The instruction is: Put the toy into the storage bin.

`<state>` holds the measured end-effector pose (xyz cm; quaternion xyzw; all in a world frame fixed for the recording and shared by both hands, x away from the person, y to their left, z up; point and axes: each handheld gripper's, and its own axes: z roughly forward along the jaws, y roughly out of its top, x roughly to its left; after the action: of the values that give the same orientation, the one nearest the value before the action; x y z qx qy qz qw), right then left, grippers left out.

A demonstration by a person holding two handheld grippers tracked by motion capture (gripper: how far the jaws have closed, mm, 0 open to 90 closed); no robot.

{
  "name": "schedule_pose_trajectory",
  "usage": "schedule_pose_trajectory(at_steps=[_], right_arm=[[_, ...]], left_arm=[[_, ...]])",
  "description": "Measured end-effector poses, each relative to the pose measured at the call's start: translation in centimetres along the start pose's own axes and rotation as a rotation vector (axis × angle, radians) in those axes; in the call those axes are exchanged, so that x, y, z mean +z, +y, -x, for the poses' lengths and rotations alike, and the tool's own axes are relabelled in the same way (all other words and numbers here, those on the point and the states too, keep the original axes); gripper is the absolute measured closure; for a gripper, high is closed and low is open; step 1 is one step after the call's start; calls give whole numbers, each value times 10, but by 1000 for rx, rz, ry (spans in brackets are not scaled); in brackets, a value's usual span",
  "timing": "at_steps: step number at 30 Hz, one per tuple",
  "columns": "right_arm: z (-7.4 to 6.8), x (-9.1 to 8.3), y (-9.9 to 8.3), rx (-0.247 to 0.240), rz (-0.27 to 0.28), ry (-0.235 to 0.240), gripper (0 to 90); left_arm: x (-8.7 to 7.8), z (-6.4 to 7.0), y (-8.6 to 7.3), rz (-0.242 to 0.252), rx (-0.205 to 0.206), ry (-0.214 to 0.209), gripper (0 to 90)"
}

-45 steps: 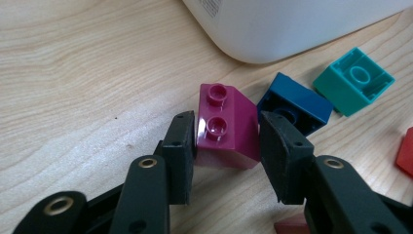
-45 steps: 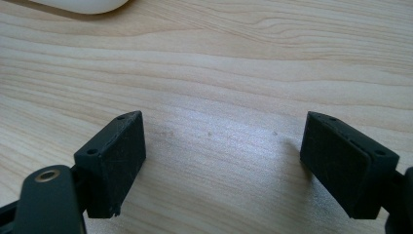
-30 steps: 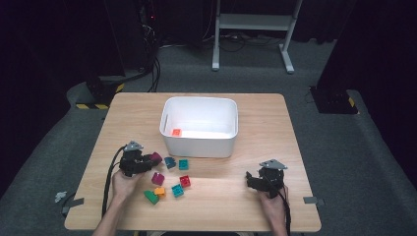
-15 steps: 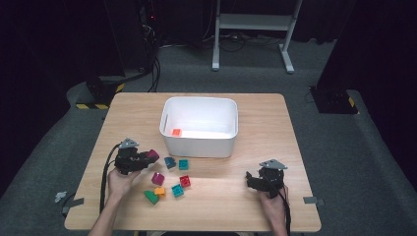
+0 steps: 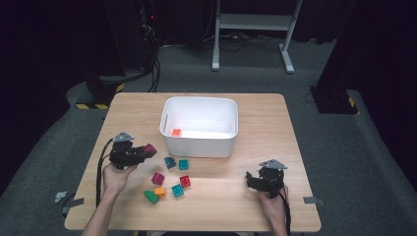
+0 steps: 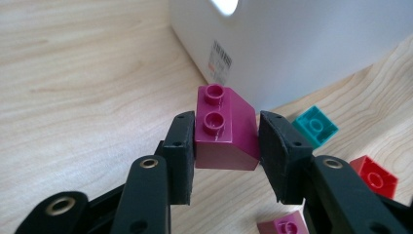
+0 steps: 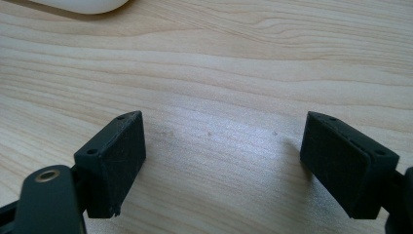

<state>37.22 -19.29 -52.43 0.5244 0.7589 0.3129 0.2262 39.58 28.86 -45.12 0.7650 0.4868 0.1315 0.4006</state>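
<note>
Bricks are being moved from the bench point(image 5: 275, 128) into the white bin point(image 5: 199, 145), judging by the orange brick point(image 5: 176, 132) already lying inside it and the loose ones scattered in front. The left tool point(image 6: 226, 141) has its jaws closed on a magenta sloped brick point(image 6: 225, 130), the pads pressing its two flat sides with the studs facing up; in the high view that brick point(image 5: 149, 149) sits at the tip of the left tool point(image 5: 138, 154), just off the bin's near-left corner and, as far as I can judge, lifted clear of the wood. So the step in hand looks like the carry — pickup done, release not yet.

The next move calls for raising the brick above the bin's rim, bringing it over the open interior, and only then spreading the jaws; the wall with its barcode label point(image 6: 220, 57) stands close ahead of the tool, so height must come before forward travel or the brick could knock the side.

The right tool point(image 7: 224, 161) rests near the bench's right front — jaws spread wide, nothing between them but bare wood. Loose pieces wait between the two hands: a teal brick point(image 6: 315, 126), a red brick point(image 6: 375, 176), another magenta brick point(image 5: 158, 178), a green brick point(image 5: 151, 196) and others.
</note>
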Motion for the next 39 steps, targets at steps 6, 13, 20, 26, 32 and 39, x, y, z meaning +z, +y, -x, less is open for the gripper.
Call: schedule_pose_trajectory(at_steps=[6, 13, 20, 26, 32, 39], right_arm=[[0, 0, 0, 0, 0, 0, 166], [0, 0, 0, 0, 0, 0, 166], [0, 0, 0, 0, 0, 0, 166], [0, 0, 0, 0, 0, 0, 166], [0, 0, 0, 0, 0, 0, 166], [0, 0, 0, 0, 0, 0, 166]], left_arm=[[-13, 4, 16, 13, -1, -10, 584], [-21, 6, 31, 17, -4, -25, 585], [-30, 10, 49, 34, 5, -32, 584], [-37, 15, 66, 45, 15, -35, 584], [-41, 21, 83, 50, 28, -45, 584], [-36, 29, 108, 53, 48, -67, 584]])
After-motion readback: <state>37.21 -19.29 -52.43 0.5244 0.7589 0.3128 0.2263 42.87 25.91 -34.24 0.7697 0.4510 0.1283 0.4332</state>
